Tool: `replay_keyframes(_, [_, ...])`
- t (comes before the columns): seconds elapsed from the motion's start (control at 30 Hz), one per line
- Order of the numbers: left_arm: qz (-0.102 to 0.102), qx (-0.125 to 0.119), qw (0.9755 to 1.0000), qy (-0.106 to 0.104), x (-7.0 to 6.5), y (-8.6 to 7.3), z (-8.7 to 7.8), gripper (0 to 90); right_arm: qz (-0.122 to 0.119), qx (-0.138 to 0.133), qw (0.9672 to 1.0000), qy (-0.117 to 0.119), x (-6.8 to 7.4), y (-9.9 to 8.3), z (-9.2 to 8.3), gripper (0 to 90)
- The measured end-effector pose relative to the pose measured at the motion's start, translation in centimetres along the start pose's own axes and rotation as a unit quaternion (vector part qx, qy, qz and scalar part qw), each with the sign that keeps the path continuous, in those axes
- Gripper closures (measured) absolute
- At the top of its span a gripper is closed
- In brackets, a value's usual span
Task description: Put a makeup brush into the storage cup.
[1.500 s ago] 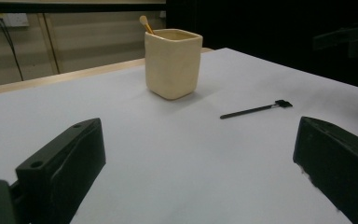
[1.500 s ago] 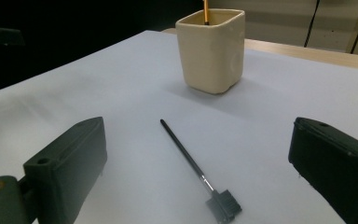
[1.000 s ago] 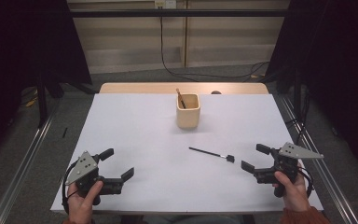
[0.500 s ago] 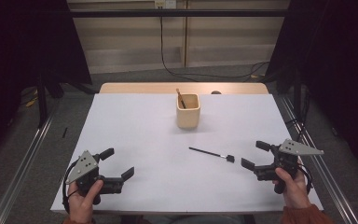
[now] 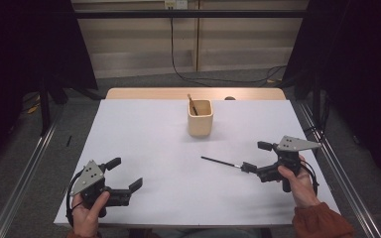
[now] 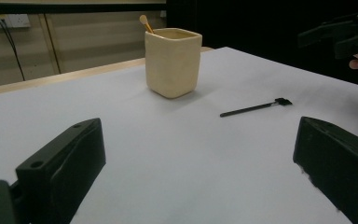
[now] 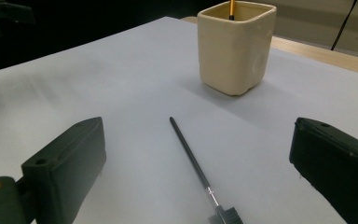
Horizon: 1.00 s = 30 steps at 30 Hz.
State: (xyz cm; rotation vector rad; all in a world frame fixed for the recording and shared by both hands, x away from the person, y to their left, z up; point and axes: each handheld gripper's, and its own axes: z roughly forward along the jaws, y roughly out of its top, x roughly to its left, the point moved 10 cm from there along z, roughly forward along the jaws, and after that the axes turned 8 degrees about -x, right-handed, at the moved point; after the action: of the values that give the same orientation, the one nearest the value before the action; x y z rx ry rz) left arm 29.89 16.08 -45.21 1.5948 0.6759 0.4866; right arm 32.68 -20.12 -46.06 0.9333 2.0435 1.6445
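1. One thin black brush (image 5: pixel 222 162) lies flat on the white table (image 5: pixel 144 134), its small head end pointing toward your right gripper (image 5: pixel 257 157) and its bare tip pointing toward the middle of the table. Nothing holds it yet.
2. Your right gripper sits just beside the brush's head end, jaws spread wide. In the right gripper view the brush (image 7: pixel 196 166) runs up between the two jaws, so the approach looks lined up but the grasp is not yet made.
3. Beyond the brush, toward the far edge, stands a cream cup (image 5: pixel 200 117), upright, with one wooden stick (image 5: pixel 192 104) already leaning inside it. The brush lies well apart from the cup.
4. Your left gripper (image 5: pixel 127 173) rests near the table's near left corner, jaws also wide apart and holding nothing, far from both brush and cup.
5. Judged from this, the work is at an early stage: picking up the brush, carrying it over and dropping it into the cup all remain.
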Motion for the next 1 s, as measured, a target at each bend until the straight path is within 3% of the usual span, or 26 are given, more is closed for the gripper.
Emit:
replay_keyframes(0.17, [0.000,-0.003,1.0000,0.002,-0.1,0.1,-0.1,2.1,-0.009,0.014,0.9998,0.013,-0.1,0.3,0.9,4.1])
replay_keyframes(0.27, [0.001,-0.001,1.0000,-0.001,-0.1,0.0,0.0,2.1,0.009,0.027,0.9992,0.028,-0.2,0.4,1.4,4.5])
replay_keyframes(0.5, [0.001,-0.002,1.0000,-0.002,-0.1,0.0,0.0,2.1,-0.001,0.041,0.9988,0.027,-0.9,1.1,2.8,6.9])
replay_keyframes(0.6, [-0.004,-0.003,1.0000,-0.003,-0.2,0.0,0.0,2.1,-0.008,0.061,0.9976,0.031,-0.9,1.0,3.5,8.5])
replay_keyframes(0.83, [0.000,-0.001,1.0000,-0.005,-0.4,0.1,0.1,2.1,-0.027,0.106,0.9921,0.061,-0.4,0.9,5.1,10.1])
replay_keyframes(0.9, [0.002,-0.001,1.0000,-0.005,-0.4,0.0,0.0,2.1,-0.041,0.121,0.9900,0.059,-0.4,0.7,5.4,9.7])
replay_keyframes(1.0, [0.004,0.000,1.0000,-0.005,-0.3,0.0,0.0,2.1,-0.041,0.135,0.9875,0.071,-0.2,0.4,5.6,9.5])
